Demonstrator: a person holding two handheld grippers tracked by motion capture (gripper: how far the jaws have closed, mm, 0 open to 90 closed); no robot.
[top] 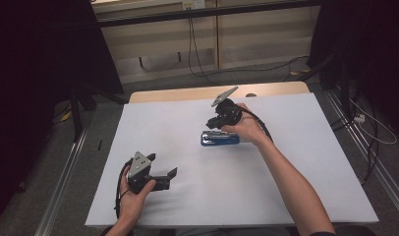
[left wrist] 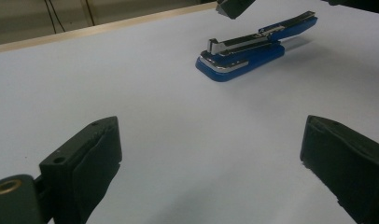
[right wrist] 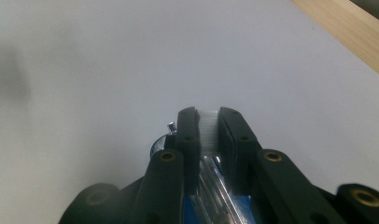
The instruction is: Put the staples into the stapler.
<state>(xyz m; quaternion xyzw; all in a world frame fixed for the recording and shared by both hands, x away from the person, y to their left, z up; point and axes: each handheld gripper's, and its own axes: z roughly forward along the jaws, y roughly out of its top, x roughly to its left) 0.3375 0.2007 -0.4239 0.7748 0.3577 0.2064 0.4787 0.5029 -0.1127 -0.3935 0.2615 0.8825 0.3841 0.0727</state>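
Right gripper view shows the right hand-held gripper [right wrist: 210, 122] with its jaws narrowed onto the top arm of the blue stapler [left wrist: 253, 49], which lies flat just past the middle of the white tabletop [top: 286, 177]. I judge the stapler stiff, fairly heavy and slick on its metal strip, with a sprung hinge, so gripping across the body suits it. Down at seven o'clock the left hand-held gripper [top: 164, 173] stands wide and holds nothing, with bare surface all round and the far wooden edge [top: 187, 94] at twelve o'clock.

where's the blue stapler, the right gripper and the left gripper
blue stapler [left wrist: 246, 56], left gripper view, on its blue base
right gripper [right wrist: 209, 122], right gripper view, between the tips of its jaws, closed on the stapler
left gripper [top: 163, 172], high view, between its open jaw tips
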